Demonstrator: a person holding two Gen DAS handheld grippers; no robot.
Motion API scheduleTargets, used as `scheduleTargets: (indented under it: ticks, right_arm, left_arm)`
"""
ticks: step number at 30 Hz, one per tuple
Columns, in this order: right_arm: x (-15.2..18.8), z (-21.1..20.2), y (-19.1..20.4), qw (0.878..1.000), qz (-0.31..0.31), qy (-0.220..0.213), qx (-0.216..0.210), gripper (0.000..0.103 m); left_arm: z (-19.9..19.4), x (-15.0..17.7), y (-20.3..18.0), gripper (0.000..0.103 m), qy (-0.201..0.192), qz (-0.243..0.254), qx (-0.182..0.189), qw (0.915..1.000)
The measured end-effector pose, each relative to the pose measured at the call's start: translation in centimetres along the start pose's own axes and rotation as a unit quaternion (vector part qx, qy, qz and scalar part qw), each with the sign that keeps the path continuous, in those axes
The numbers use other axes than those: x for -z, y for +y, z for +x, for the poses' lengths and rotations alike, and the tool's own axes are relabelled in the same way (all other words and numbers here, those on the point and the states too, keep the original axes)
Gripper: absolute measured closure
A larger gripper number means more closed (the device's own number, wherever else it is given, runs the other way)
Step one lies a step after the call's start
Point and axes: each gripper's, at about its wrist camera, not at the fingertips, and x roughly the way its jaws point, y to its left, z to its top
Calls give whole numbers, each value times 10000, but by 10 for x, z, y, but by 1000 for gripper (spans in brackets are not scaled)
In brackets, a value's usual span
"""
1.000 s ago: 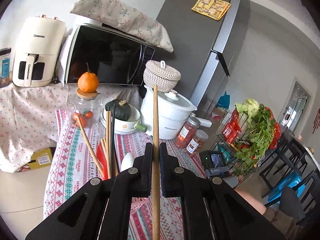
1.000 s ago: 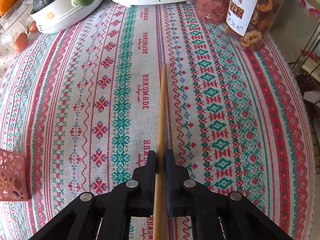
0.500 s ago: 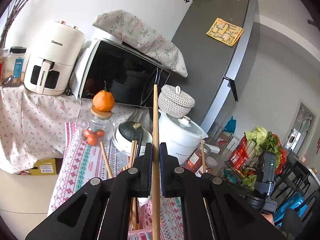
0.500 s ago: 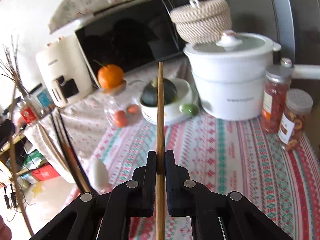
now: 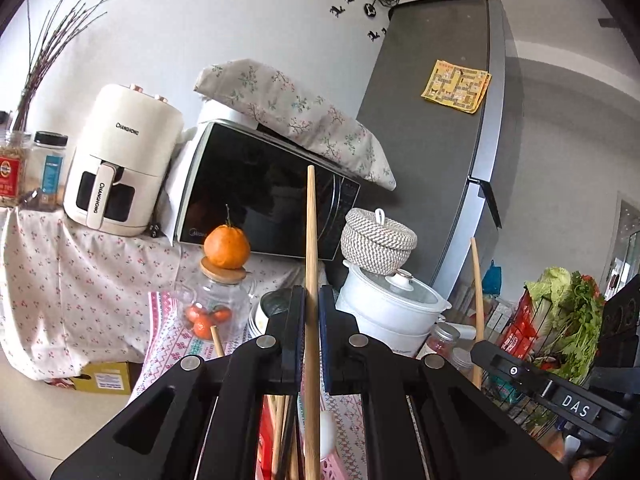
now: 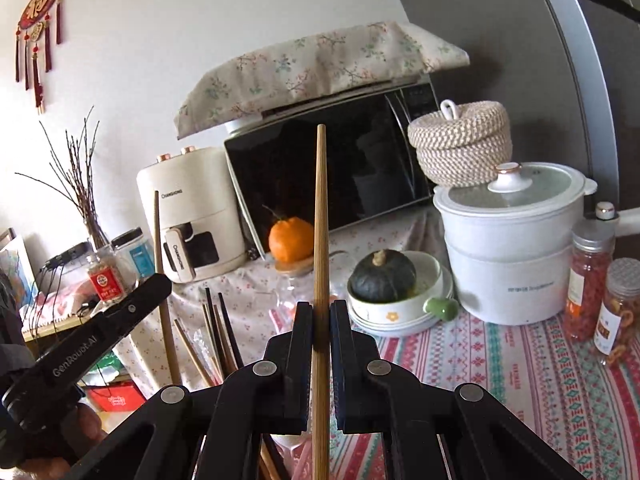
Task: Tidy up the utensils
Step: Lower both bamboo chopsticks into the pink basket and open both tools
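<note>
Two black two-finger tongs each pinch one long pale wooden chopstick. The left gripper [image 5: 311, 300] is closed on its wooden chopstick [image 5: 311, 240], which stands upright between the pads and rises in front of the black-doored microwave [image 5: 260, 200]. The right gripper [image 6: 320, 312] is likewise clamped on a second wooden chopstick [image 6: 321, 220], also upright, its tip level with the microwave door. In the left view the right tool shows at the right side with its stick [image 5: 476, 300] standing beside the white lidded pot [image 5: 392, 312].

Below both grippers a bunch of wooden and dark chopsticks [image 6: 218, 332] leans out of a pink perforated basket [image 5: 332, 466] at the near left edge of the table, which is covered by a red-and-green patterned cloth [image 6: 520, 360]. Toward the table's far edge sit a white bowl holding a dark green squash [image 6: 382, 276] and a glass jar topped by an orange [image 5: 226, 246]. Two clear jars of dried food [image 6: 592, 276] stand at the right edge.
</note>
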Motion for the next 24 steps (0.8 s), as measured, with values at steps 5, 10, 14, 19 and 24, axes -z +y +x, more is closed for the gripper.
scheduleTargets:
  ticks: [5,10,14,19,24]
  right_arm:
    - [4,5,5,9999,-29,-105,117,96]
    - [8,7,11,9997,-109,-122,180,96]
    - [9,6,15,9995,-138,-192,185,96]
    - [15,9,25,9990,-240,-321,189,96]
    - [19,10,35,9974,-338,-575,286,96]
  left_arm:
    - [5,12,-4,96,-53,288,-171,9994]
    - [9,22,-5,96,315,555,-186,9978]
    - [10,29,-6,96,607,617,-143,9961]
    - [20,41,-6,96,1322,772,-104,9882]
    - [21,38,5,76,1864,440,130,9814]
